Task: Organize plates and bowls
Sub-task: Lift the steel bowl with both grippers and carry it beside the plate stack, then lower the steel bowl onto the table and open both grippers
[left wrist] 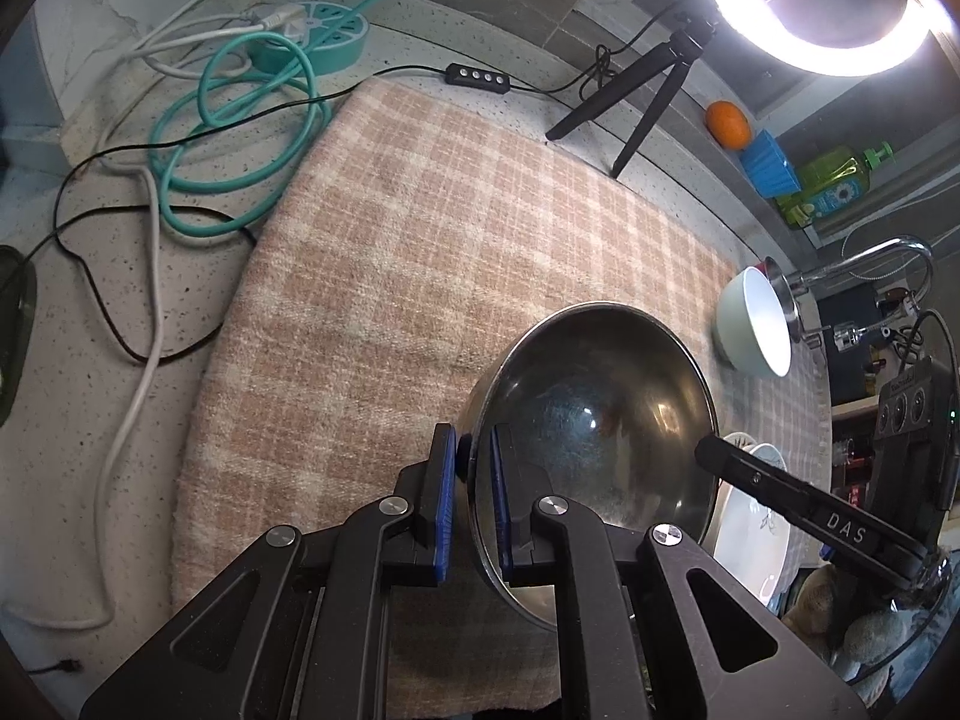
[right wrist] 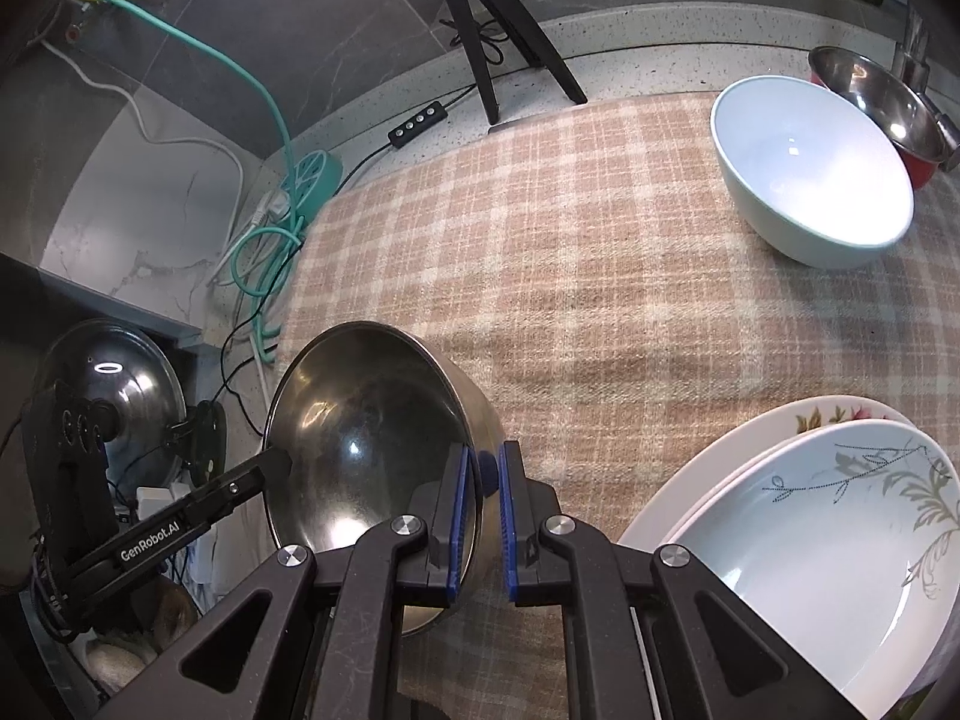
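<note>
My left tongs (left wrist: 471,468) pinch the near rim of a steel bowl (left wrist: 591,414), one blue pad inside, one outside. My right tongs (right wrist: 483,480) clamp the opposite rim of the same bowl (right wrist: 372,420), so it hangs tilted between them over the checked cloth (right wrist: 600,300). Just right of my right tongs lie stacked plates (right wrist: 810,540). Farther ahead and right sits a pale blue bowl (right wrist: 813,174), with another steel bowl (right wrist: 870,96) behind it.
</note>
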A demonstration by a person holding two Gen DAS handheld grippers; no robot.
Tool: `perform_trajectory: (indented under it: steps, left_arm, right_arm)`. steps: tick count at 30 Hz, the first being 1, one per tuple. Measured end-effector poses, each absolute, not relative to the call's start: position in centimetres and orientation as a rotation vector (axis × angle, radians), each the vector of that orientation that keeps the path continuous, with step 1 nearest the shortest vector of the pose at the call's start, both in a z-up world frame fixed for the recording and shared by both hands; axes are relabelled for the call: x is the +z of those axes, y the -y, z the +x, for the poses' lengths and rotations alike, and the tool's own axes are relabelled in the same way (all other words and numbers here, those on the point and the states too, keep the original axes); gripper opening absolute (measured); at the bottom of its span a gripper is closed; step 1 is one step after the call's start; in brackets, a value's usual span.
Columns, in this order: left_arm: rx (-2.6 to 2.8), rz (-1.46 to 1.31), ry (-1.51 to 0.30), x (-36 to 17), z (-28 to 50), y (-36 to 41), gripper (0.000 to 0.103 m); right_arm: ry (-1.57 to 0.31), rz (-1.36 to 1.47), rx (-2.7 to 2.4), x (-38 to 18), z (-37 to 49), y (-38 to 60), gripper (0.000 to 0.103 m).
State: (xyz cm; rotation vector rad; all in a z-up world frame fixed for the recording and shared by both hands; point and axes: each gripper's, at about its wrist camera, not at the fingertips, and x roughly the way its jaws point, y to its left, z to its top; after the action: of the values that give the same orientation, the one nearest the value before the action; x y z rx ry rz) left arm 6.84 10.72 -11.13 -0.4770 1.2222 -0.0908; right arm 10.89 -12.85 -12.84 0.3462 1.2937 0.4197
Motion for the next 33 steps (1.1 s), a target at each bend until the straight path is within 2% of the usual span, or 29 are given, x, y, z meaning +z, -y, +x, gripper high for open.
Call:
perform_trajectory:
  steps: [18, 33]
  left_arm:
    - [-0.057, -0.446, -1.207, -11.0, 7.2, -10.5, 0.01]
    - [-0.047, -0.44, -1.106, -7.0, 7.2, -8.9, 0.012]
  right_arm:
    - [-1.261, 0.329, 0.447, -12.3, 9.8, 13.5, 0.01]
    - [-1.148, 0.355, 0.469, -8.7, 9.4, 18.8, 0.013]
